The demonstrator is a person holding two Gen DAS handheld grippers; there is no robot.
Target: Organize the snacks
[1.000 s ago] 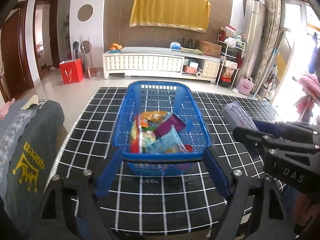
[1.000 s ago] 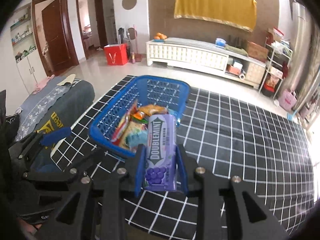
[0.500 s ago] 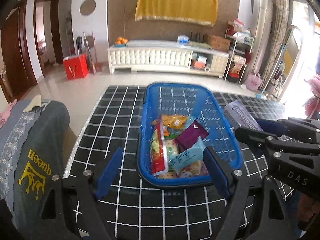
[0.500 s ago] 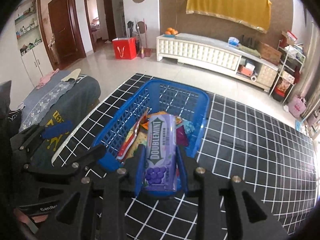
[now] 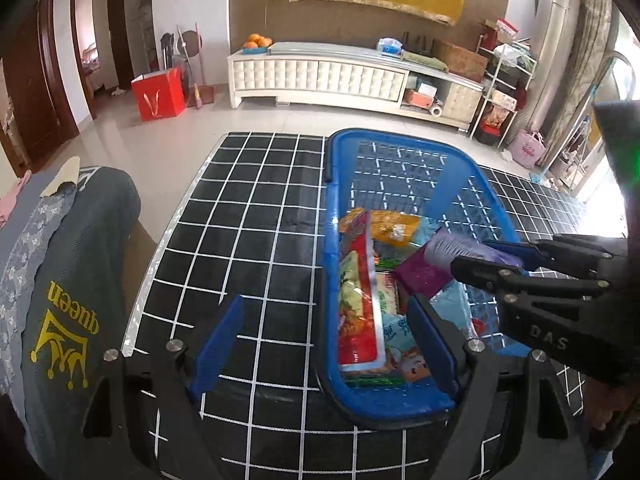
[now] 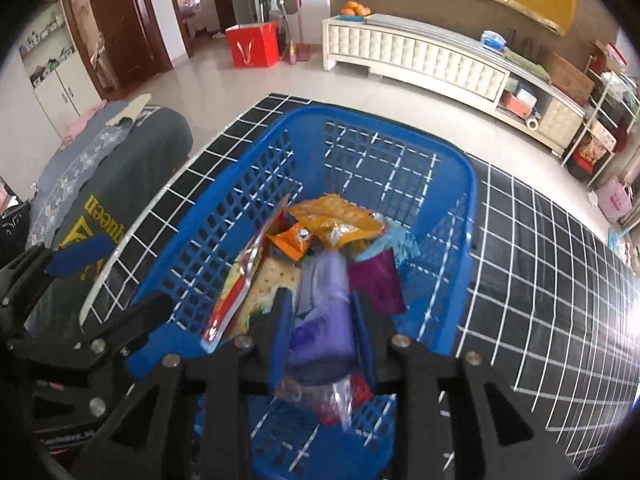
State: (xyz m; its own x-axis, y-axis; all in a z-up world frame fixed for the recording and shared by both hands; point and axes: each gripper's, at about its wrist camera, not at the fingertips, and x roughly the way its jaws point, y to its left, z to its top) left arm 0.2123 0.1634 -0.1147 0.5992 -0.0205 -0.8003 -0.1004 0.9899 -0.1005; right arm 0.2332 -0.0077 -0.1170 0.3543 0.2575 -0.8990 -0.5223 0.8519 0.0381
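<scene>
A blue lattice basket point(image 5: 331, 200) point(image 6: 224, 220) stands on the black grid-patterned table point(image 5: 256, 220) point(image 6: 540, 260). Several snack packets lie in it, among them a red-edged one point(image 5: 358, 300) point(image 6: 236, 300), an orange one point(image 6: 340, 220) and a maroon one point(image 5: 420, 276) point(image 6: 376, 284). My right gripper point(image 6: 320, 328) is shut on a purple Doublemint gum pack point(image 6: 324, 308) point(image 5: 452, 246), blurred, and holds it above the packets inside the basket. My left gripper point(image 5: 324, 344) is open and holds nothing. Its right finger is over the basket's near left corner and its left finger over the table.
Grey clothing printed "queen" point(image 5: 68, 280) point(image 6: 92, 208) is draped beside the table's left edge. Beyond the table lie a tiled floor, a red bag point(image 5: 160, 94) and a long white cabinet point(image 5: 320, 76). Bare grid table stretches right of the basket.
My right gripper carried the gum pack forward from in front of the basket to over its contents. The left gripper shifted left, so the basket now sits right of its centre.
</scene>
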